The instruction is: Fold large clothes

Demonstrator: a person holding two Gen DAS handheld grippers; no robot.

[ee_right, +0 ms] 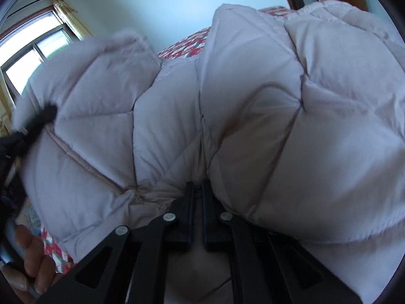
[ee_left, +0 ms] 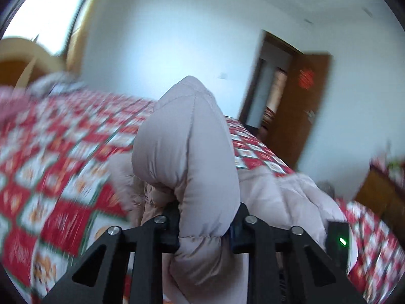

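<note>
A pale pink quilted down coat [ee_left: 187, 131] rises off the bed in a puffy fold. My left gripper [ee_left: 206, 215] is shut on that fold, which bulges out between and above the black fingers [ee_left: 172, 217]. A fur trim [ee_left: 131, 190] shows on the coat just left of the fold. In the right wrist view the coat [ee_right: 253, 88] fills most of the picture. My right gripper [ee_right: 198, 190] is shut on a pinch of its fabric, with the two fingers nearly together. The coat's full outline is hidden.
A red, white and green patchwork bedspread [ee_left: 63, 152] covers the bed under the coat. A brown door [ee_left: 303, 106] stands open at the right, and a window [ee_left: 48, 12] with yellow curtains is at the upper left. A person's hand [ee_right: 27, 266] shows at the lower left.
</note>
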